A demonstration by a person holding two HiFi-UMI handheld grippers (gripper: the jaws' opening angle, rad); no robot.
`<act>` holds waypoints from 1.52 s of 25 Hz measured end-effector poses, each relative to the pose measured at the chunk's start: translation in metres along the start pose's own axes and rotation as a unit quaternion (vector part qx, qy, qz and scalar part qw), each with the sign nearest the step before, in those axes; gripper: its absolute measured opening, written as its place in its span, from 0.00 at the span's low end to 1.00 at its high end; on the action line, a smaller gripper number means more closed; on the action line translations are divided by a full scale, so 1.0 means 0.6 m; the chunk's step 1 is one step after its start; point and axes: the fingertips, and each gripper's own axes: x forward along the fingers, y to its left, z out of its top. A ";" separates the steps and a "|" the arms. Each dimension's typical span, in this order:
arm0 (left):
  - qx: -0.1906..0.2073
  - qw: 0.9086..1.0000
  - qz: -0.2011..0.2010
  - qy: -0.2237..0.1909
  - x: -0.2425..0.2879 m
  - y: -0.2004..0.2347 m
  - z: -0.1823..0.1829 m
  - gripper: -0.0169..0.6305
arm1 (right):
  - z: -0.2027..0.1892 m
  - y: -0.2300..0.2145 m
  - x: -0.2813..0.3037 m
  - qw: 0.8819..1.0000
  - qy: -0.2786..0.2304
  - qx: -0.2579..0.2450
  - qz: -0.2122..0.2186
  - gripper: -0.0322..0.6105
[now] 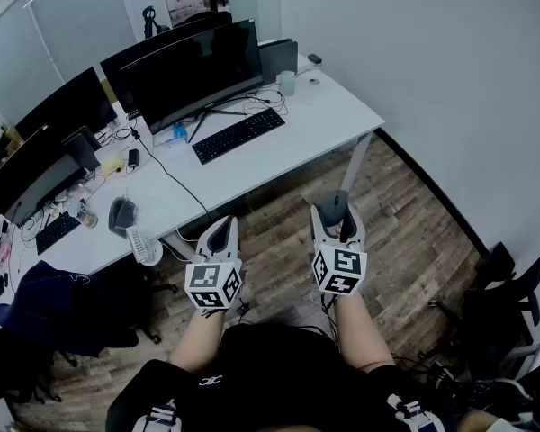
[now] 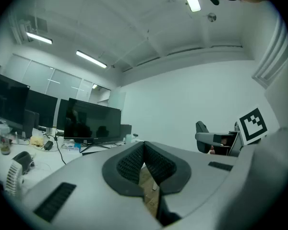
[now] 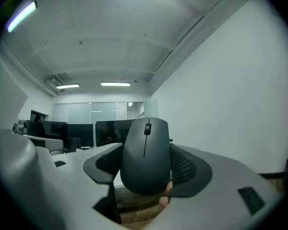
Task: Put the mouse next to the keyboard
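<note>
Dark grey plastic mouse (image 3: 145,157) sits pinched in the right gripper's (image 1: 336,214) wide-spread jaws, its rear end hidden; the left gripper's (image 2: 144,145) jaws meet, empty.

In the head view, the right tongs (image 1: 337,212) hide most of the mouse (image 1: 338,200), leaving only its dark top showing. The surface (image 1: 324,115) is cut off at the left edge, and the small items (image 1: 83,212) there are too small to name.

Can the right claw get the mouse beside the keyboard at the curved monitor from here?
Probably yes, after a step forward: the right claw holds the mouse, bare floor lies ahead, and the desk right of the keyboard looks free.
</note>
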 end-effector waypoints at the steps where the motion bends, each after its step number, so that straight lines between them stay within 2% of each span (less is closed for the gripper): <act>1: 0.001 1.000 -0.001 0.000 -0.002 -0.006 -0.001 0.05 | 0.000 -0.003 -0.004 1.000 0.000 0.000 0.001 0.53; 8: 0.005 1.000 -0.007 0.002 -0.006 -0.039 -0.006 0.05 | 0.000 -0.019 -0.024 1.000 -0.002 0.014 0.007 0.54; 13: 0.007 1.000 -0.013 0.001 0.004 -0.062 -0.006 0.05 | -0.014 -0.018 -0.019 0.999 0.006 0.017 0.030 0.54; 16: 0.010 1.000 -0.019 0.001 0.012 -0.077 -0.008 0.05 | -0.017 -0.015 -0.018 0.999 -0.007 0.031 0.035 0.54; 25: 0.013 1.000 -0.025 -0.001 0.024 -0.104 -0.013 0.05 | 0.020 -0.011 -0.032 0.997 -0.060 -0.016 0.048 0.54; 29: 0.015 0.999 -0.030 -0.001 0.025 -0.113 -0.019 0.05 | 0.024 -0.018 -0.030 0.997 -0.067 -0.014 0.045 0.54; 38: 0.006 0.999 -0.033 -0.003 0.084 -0.072 -0.025 0.05 | 0.033 -0.022 0.034 0.996 -0.079 -0.028 0.032 0.54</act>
